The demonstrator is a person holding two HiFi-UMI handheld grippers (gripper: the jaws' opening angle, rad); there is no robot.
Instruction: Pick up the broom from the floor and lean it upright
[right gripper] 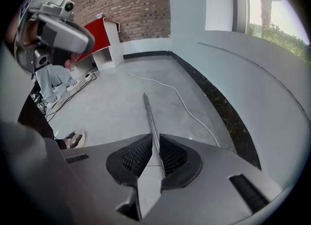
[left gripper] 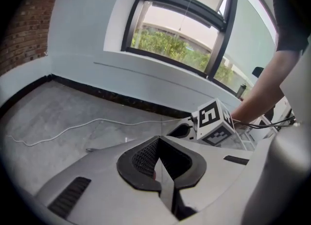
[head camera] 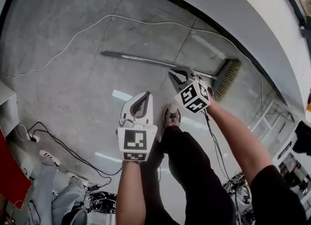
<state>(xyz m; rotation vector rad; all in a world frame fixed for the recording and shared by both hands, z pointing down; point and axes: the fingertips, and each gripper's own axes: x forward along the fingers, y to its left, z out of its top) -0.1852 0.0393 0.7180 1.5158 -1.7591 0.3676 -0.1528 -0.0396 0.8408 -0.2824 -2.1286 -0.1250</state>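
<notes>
Head view: broom (head camera: 146,60) lies flat on the grey floor (head camera: 73,88). Its handle runs from 11 o'clock toward 2 o'clock of frame centre, and the bristles (head camera: 229,77) end at 2 o'clock, near the foot of the white wall.

Right gripper (head camera: 177,75) is down on the handle at about 1 o'clock, just short of the bristle end. Right gripper view: the handle (right gripper: 148,117) runs straight out at 12 o'clock and passes into the narrow slot between the jaws. The pads press it from both sides, so the right gripper is clamped on the broom.

Left gripper (head camera: 143,100) sits near centre, apart from the broom, at 7 o'clock of the right one. Left gripper view: jaws together, nothing between them.

A white cable (head camera: 73,37) loops over the floor at 10 o'clock, beyond the handle. A shoe (head camera: 172,116) is planted between the two grippers.
</notes>
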